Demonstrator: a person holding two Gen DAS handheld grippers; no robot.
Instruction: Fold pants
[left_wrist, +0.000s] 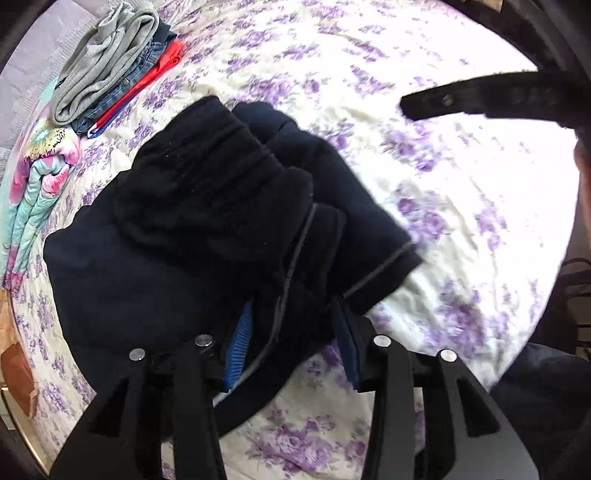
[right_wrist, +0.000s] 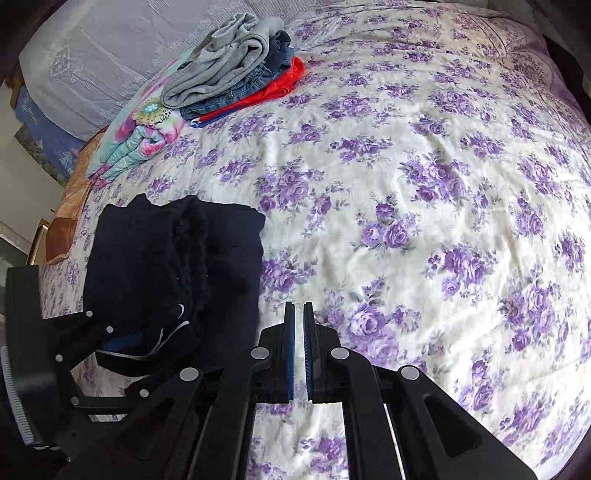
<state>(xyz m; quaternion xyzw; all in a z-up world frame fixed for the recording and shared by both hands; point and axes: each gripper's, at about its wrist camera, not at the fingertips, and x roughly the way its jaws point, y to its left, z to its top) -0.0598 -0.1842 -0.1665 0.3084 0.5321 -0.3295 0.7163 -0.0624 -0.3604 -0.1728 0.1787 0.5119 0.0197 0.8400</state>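
— Two grippers over the bed (right_wrist: 424, 155), then. Where are the pants (left_wrist: 192, 229)?

— Folded into a dark bundle on the flowered bedspread, on the near side of the stack of folded clothes (right_wrist: 236, 74), well apart from it. The stack has a grey garment on top, then denim, then red.

— And the left gripper (left_wrist: 295, 347)?

— Partly open, with a fold of the pants between its blue pads (left_wrist: 240, 347). One pad lies against the cloth; whether both press on it I cannot tell.

— The right gripper (right_wrist: 299, 354)?

— Nearly closed, only a thin slit between its pads, nothing in it. It hangs over bare bedspread just beside the pants, on the side away from the folded floral quilt (right_wrist: 140, 136) next to the stack.
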